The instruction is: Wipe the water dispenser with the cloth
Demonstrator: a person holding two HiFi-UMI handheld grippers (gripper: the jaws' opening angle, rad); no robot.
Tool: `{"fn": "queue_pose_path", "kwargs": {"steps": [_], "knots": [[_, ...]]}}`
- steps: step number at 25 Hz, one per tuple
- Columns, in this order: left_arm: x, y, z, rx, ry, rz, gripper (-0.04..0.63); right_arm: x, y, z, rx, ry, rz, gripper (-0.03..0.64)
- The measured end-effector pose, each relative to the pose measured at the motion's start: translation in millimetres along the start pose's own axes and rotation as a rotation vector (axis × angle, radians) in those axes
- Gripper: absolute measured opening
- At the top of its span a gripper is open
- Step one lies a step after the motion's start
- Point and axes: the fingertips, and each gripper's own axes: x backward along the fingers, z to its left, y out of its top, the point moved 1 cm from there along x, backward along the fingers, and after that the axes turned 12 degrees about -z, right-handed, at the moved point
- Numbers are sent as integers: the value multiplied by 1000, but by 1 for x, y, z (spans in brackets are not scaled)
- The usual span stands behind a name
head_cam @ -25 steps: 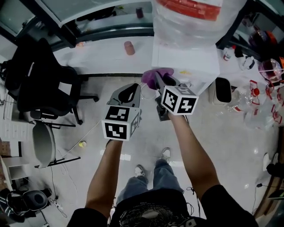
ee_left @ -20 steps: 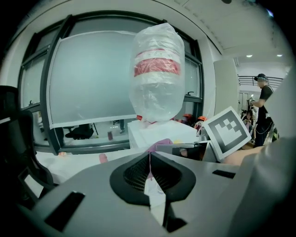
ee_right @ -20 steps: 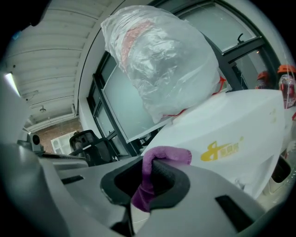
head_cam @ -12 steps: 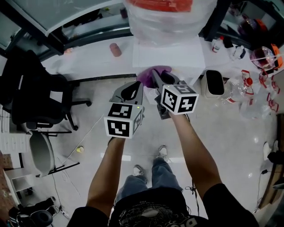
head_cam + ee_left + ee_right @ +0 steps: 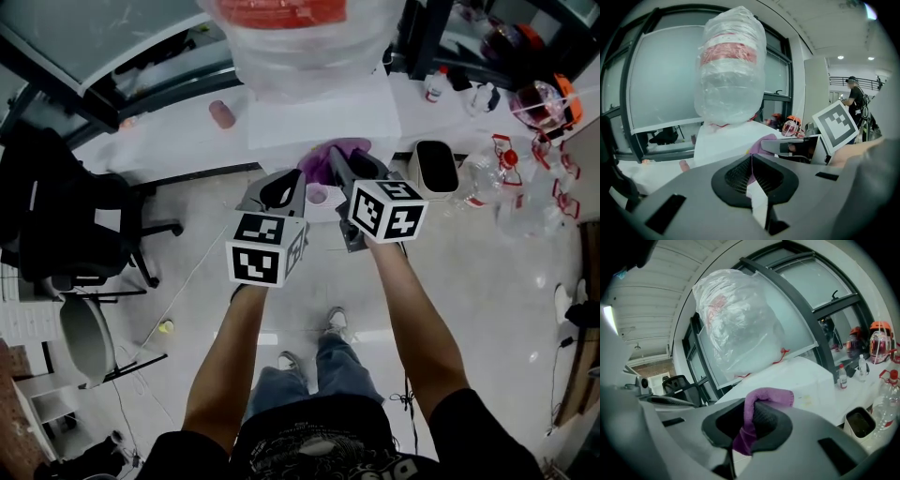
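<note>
I am holding the right gripper [image 5: 339, 169] clamped on the purple cloth [image 5: 334, 153], and in the right gripper view the cloth [image 5: 767, 397] is folding over one jaw and hanging down between the two. I am bringing it up to the front top edge of the white water dispenser [image 5: 319, 117]; whether the cloth is pressing on the panel or stopping just short, I cannot tell. The plastic-wrapped bottle [image 5: 300, 37] is sitting upright on top of the dispenser. I am keeping the left gripper [image 5: 281, 190] just beside the right one, its jaws drawn together with nothing between them, pointing at the same white front [image 5: 722, 140]. A small white bin [image 5: 436, 167] is standing on the floor to the dispenser's right, and a black office chair [image 5: 66, 216] is standing well off to the left.
</note>
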Motion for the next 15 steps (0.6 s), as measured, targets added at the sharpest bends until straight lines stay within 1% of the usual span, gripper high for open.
{"fn": "queue_pose_path", "kwargs": {"steps": [15], "knots": [[-35, 8, -42, -15, -73, -1, 28, 39, 29, -70, 24, -99, -22, 32]]}}
